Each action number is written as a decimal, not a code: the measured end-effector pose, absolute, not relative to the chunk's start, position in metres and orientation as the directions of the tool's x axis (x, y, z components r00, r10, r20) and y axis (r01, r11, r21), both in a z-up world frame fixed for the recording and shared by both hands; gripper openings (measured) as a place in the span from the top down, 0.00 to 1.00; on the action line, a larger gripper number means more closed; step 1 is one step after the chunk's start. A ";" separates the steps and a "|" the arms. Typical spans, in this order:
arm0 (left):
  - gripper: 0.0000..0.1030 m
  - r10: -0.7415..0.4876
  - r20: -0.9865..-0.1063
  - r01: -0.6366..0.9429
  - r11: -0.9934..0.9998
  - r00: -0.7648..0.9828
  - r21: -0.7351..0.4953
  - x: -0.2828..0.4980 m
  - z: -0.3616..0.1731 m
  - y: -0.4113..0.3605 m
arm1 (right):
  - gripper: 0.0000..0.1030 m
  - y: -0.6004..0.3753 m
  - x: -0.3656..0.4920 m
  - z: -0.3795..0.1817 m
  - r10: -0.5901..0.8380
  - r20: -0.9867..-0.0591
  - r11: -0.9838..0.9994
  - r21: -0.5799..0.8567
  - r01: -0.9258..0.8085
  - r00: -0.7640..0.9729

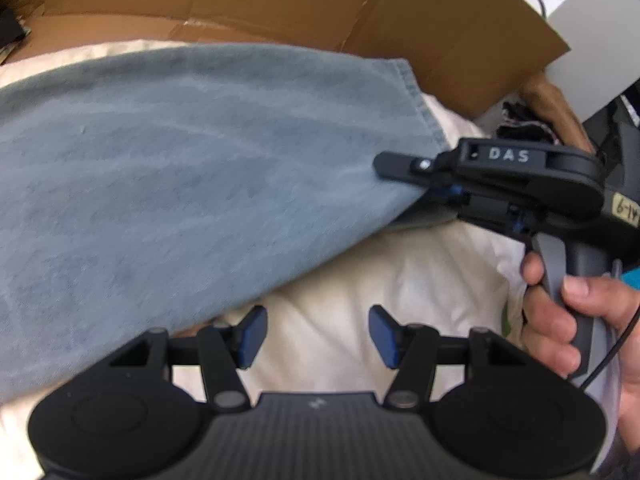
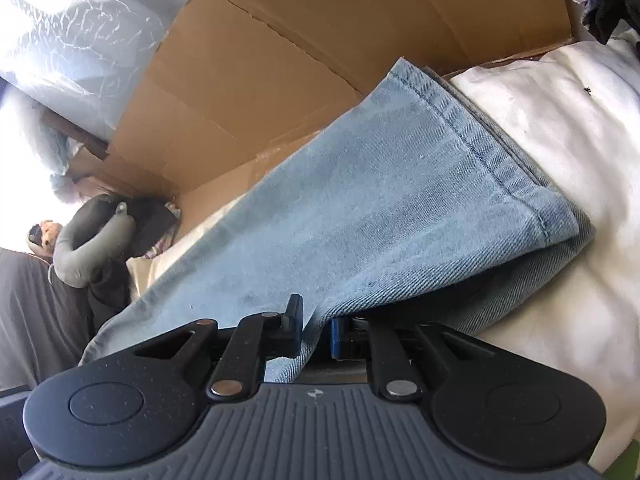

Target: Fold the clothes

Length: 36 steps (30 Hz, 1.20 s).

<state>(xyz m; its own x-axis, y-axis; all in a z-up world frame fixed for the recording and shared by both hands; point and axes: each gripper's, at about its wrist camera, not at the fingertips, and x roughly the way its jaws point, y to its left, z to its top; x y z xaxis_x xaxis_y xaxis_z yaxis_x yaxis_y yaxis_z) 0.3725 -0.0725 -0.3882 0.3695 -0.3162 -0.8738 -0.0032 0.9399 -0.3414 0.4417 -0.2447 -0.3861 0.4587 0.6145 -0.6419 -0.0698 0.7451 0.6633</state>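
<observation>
Right tongs [image 2: 316,332] were pinching the jeans [image 2: 392,216] near the hem, left tongs [image 1: 318,336] spread with nothing in them over the white sheet [image 1: 400,280]. That thin bite looked like it could slip if tugged, dumping the stacked layers. Jeans were pale, faded denim, lying doubled on the sheet by the cardboard [image 2: 280,60].

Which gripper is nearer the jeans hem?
Right. The right gripper is shut on the jeans just short of the hem; the left gripper hangs open over the white sheet, beside the denim.
</observation>
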 end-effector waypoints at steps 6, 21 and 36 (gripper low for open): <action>0.42 -0.361 -0.854 -0.016 0.918 0.375 -0.396 0.378 -0.400 -0.079 | 0.92 -0.246 0.446 -0.380 0.618 -0.638 0.742 0.666 -0.074 0.459; 0.45 -0.329 -0.792 0.035 0.931 0.513 -0.364 0.399 -0.393 -0.110 | 0.92 -0.252 0.450 -0.377 0.615 -0.650 0.741 0.669 -0.047 0.447; 0.52 -0.277 -0.761 0.038 0.948 0.587 -0.316 0.405 -0.389 -0.125 | 0.91 -0.261 0.453 -0.377 0.622 -0.663 0.740 0.672 -0.036 0.418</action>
<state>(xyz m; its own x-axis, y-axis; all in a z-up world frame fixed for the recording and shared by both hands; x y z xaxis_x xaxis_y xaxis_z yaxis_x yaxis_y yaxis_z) 0.4045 -0.1250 -0.3889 0.5872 -0.2771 -0.7606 0.0384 0.9481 -0.3158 0.4531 -0.2614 -0.3769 0.4176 0.6217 -0.6626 -0.0360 0.7400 0.6716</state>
